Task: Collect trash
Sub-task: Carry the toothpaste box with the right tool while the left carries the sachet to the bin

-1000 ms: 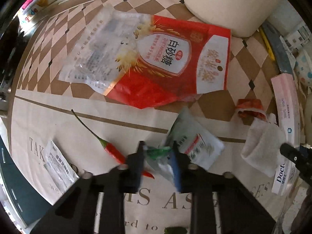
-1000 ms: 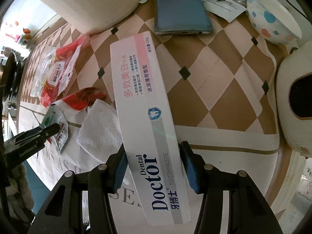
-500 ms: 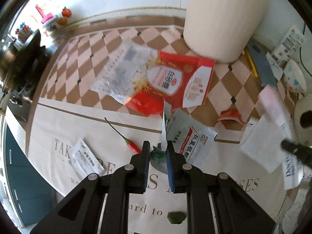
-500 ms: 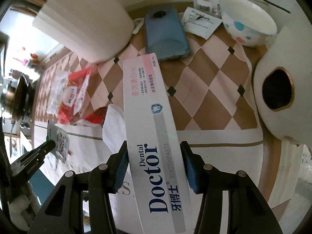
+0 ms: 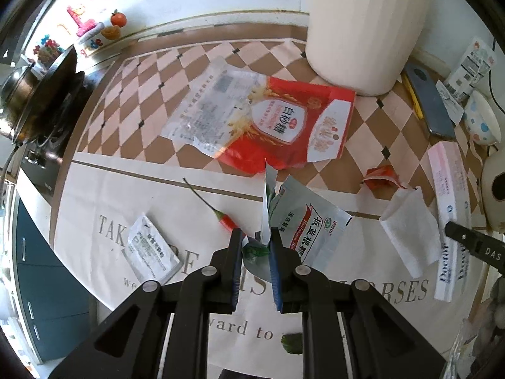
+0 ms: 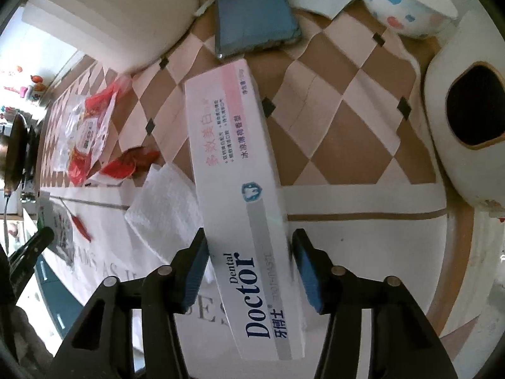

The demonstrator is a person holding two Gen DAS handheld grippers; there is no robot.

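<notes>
The left gripper (image 5: 256, 243) is held narrow, its blue pads clamped on a white-and-green packet (image 5: 307, 225) with a green scrap pinched at the tips; the packet is seen raised off the tablecloth (image 5: 315, 325), fanning up and to the right of the fingers. A red chilli (image 5: 226, 221) with a long stem is noted just left of the left gripper, lying on the cloth, and a small printed sachet (image 5: 151, 249) further left. A large red-and-clear sugar bag (image 5: 262, 120) is spread flat on the chequered part of the cloth, far of the gripper, in front of a cream bin (image 5: 366, 25). A crumpled red wrapper (image 5: 380, 178) and a folded white tissue (image 5: 410, 224) are recorded to the right. A green leaf scrap (image 5: 292, 344) lies near, below the gripper. The right gripper (image 6: 249, 246) is held about half open around the near end of a white toothpaste box (image 6: 240, 189); the left pad is seen against the box's edge, while a thin gap appears at the right pad, so a firm grip cannot be confirmed. The box lies lengthwise, pointing far toward a blue phone (image 6: 252, 12). A spotted bowl (image 6: 407, 3) is noted far right, and a white container (image 6: 467, 120) with a dark opening at right.
</notes>
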